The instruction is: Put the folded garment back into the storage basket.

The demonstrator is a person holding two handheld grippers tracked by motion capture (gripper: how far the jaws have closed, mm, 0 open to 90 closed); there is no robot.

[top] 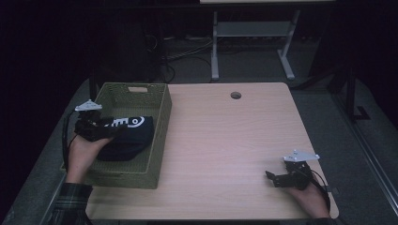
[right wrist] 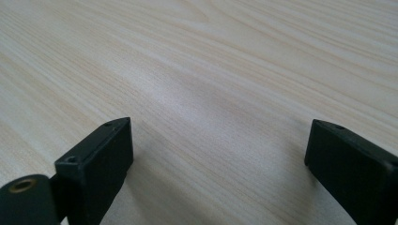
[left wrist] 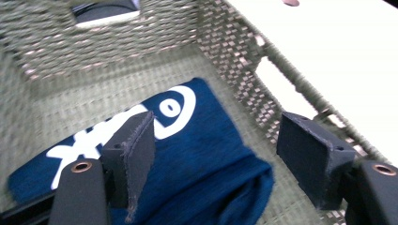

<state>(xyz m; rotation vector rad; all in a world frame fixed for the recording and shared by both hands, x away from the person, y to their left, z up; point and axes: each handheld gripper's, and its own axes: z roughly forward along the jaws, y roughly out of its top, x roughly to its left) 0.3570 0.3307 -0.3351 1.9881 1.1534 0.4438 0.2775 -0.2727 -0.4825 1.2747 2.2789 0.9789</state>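
At the left edge of the table, the left gripper (top: 114, 127) hangs over the woven olive basket (top: 159, 136), its jaws spread wide with nothing between them. In the left gripper view the pads stand apart above a folded navy garment (left wrist: 202, 159), with a white fish-skeleton print (left wrist: 141, 119) showing on its upper face. The garment lies flat on the basket floor, toward the near end and close to the right-hand wall; it is the basket's sole content. The far wall has a cut-out handle (top: 137, 89).

Judging by the empty jaws poised over cloth that already lies inside, the placing step looks done and the release complete. The next move would call for lifting the left gripper up and clear of the basket rim without snagging the fabric or the weave.

Across the bare wooden tabletop (top: 225, 140), well apart from the basket, the right gripper (top: 271, 178) rests low near the front right corner. Its jaws are also wide open over plain wood, holding nothing.
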